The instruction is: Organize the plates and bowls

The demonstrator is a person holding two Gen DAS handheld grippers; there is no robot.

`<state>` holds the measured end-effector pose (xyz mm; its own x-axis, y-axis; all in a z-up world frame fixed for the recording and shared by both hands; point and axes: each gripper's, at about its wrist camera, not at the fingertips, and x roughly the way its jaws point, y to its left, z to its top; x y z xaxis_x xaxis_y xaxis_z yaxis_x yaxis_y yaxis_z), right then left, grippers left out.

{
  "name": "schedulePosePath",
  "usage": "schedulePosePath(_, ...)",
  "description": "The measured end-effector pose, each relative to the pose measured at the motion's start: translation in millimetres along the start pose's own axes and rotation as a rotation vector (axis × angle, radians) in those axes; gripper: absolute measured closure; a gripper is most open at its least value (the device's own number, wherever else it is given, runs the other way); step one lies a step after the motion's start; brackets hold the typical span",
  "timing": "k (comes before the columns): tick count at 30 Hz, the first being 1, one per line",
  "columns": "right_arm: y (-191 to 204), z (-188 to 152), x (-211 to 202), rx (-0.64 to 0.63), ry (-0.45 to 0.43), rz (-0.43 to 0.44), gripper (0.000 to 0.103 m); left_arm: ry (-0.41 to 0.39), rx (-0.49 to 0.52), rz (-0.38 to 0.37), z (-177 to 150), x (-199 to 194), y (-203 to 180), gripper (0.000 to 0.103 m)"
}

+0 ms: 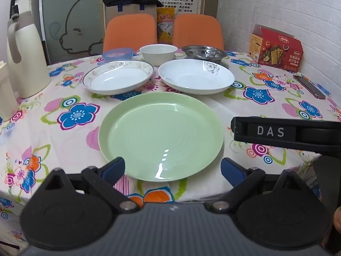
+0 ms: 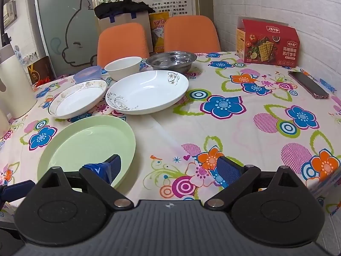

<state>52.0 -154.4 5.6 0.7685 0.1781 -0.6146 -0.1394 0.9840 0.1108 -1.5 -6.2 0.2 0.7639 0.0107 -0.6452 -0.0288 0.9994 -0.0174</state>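
A pale green plate (image 1: 161, 135) (image 2: 87, 147) lies near the table's front edge. Behind it sit a gold-rimmed white plate (image 1: 118, 77) (image 2: 78, 99) and a white plate with a flower print (image 1: 196, 76) (image 2: 147, 91). Further back stand a small blue bowl (image 1: 117, 54) (image 2: 87, 74), a white bowl (image 1: 158, 54) (image 2: 123, 67) and a steel dish (image 1: 205, 53) (image 2: 171, 60). My left gripper (image 1: 172, 169) is open, its fingers either side of the green plate's near rim. My right gripper (image 2: 168, 167) is open over bare cloth right of the green plate, holding nothing.
A flowered cloth covers the round table (image 2: 245, 128). A cream kettle (image 1: 23, 53) stands at the left, a red cracker box (image 1: 276, 48) (image 2: 268, 42) and a phone (image 1: 310, 86) (image 2: 309, 84) at the right. Two orange chairs (image 1: 130, 32) are behind the table.
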Motion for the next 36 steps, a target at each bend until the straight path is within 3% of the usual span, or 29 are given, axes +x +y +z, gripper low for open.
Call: schedulePosePath(36, 9.8, -1.8, 2.5, 0.001, 0.013, 0.004, 0.019, 0.016, -0.012, -0.016, -1.0, 3.6, 4.3, 0.007)
